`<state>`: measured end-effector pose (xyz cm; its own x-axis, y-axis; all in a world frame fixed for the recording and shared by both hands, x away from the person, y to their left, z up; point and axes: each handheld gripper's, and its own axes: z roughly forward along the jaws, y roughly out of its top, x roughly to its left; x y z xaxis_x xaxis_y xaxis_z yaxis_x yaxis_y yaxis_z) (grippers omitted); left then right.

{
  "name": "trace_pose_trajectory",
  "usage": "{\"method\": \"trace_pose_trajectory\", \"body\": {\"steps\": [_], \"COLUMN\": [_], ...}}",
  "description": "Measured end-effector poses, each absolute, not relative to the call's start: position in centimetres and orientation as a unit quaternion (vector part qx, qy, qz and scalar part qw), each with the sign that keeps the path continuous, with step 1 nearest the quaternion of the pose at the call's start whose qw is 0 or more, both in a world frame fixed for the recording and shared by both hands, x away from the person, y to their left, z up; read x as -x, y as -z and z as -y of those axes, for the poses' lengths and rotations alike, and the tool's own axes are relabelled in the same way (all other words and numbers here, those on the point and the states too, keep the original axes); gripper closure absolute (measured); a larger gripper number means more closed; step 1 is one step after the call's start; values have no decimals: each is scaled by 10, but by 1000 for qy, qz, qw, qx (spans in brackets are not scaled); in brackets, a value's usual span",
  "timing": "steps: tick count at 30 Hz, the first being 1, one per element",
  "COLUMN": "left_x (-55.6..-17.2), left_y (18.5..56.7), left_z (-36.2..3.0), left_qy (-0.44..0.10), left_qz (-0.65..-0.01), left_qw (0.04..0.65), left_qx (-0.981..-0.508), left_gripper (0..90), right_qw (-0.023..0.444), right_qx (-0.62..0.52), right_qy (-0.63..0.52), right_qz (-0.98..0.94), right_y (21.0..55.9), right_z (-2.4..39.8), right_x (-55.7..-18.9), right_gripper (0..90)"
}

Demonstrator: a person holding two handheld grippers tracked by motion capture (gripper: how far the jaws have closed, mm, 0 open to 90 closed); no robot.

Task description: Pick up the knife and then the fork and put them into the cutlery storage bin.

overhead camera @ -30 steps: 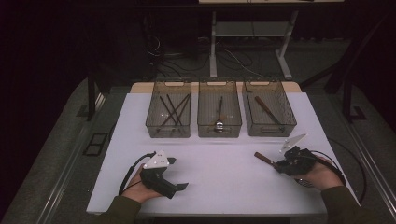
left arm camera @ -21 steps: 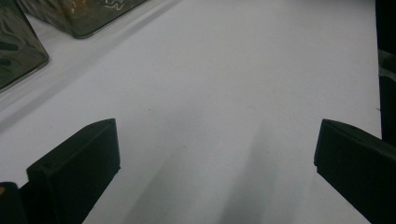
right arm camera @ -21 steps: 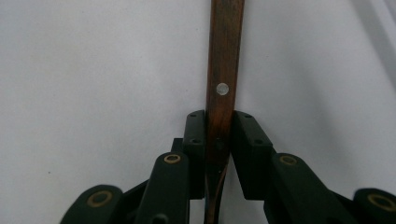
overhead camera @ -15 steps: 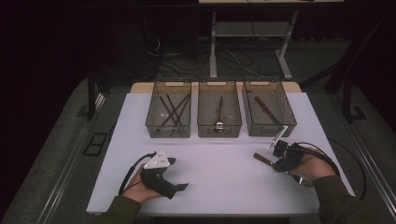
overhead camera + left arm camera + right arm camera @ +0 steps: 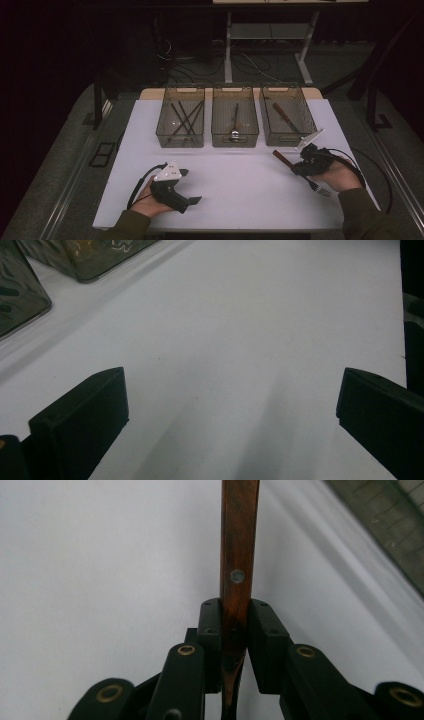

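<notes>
My right gripper [image 5: 296, 164] is at the table's right side, shut on a wooden-handled fork [image 5: 280, 156]. The brown handle sticks out to the left and the metal tines [image 5: 322, 190] show behind the hand. In the right gripper view the jaws of my right gripper [image 5: 235, 630] clamp the riveted handle [image 5: 239, 540] over the white table. My left gripper [image 5: 191, 186] rests low on the front left of the table, open. In the left gripper view my left gripper [image 5: 230, 410] has nothing between its wide-apart jaws.
Three clear bins stand in a row at the back of the white table [image 5: 240, 175]. The left bin [image 5: 181, 122] holds dark sticks, the middle bin [image 5: 235, 122] a metal utensil, and the right bin [image 5: 286, 120] a wooden-handled utensil. Cables lie on the floor beyond.
My right gripper has shifted slightly away from the person with the fork in it, and its top plate has tilted. The left gripper has stayed put.
</notes>
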<state>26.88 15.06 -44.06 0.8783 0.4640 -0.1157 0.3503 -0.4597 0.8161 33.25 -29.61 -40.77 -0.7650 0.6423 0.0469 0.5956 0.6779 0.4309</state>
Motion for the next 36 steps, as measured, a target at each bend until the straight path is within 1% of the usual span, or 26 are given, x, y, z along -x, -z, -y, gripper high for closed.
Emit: {"method": "trace_pose_trajectory", "body": {"steps": [8,13,16,31,36], "left_x": [-269,-269,-269,-269,-270], "left_y": [441,441,441,441,441], "left_z": [-151,-151,-150,-150,-151], "left_qy": [-62,-62,-62,-61,-63], "left_qz": [-238,-239,-239,-240,-235], "left_qw": [462,462,462,462,461], "left_qx": [-852,-852,-852,-852,-854], "left_gripper": [0,0,0,0,0], "right_qw": [71,105,113,175,185], "right_qx": [-383,-396,-402,-426,-427], "right_qy": [-313,-363,-395,-470,-479], "right_qz": [-867,-837,-819,-753,-744], "right_y": [400,393,388,380,378], "right_z": [317,326,330,343,343], "right_x": [-334,-334,-334,-330,-329], "right_gripper": [770,770,769,768,768]}}
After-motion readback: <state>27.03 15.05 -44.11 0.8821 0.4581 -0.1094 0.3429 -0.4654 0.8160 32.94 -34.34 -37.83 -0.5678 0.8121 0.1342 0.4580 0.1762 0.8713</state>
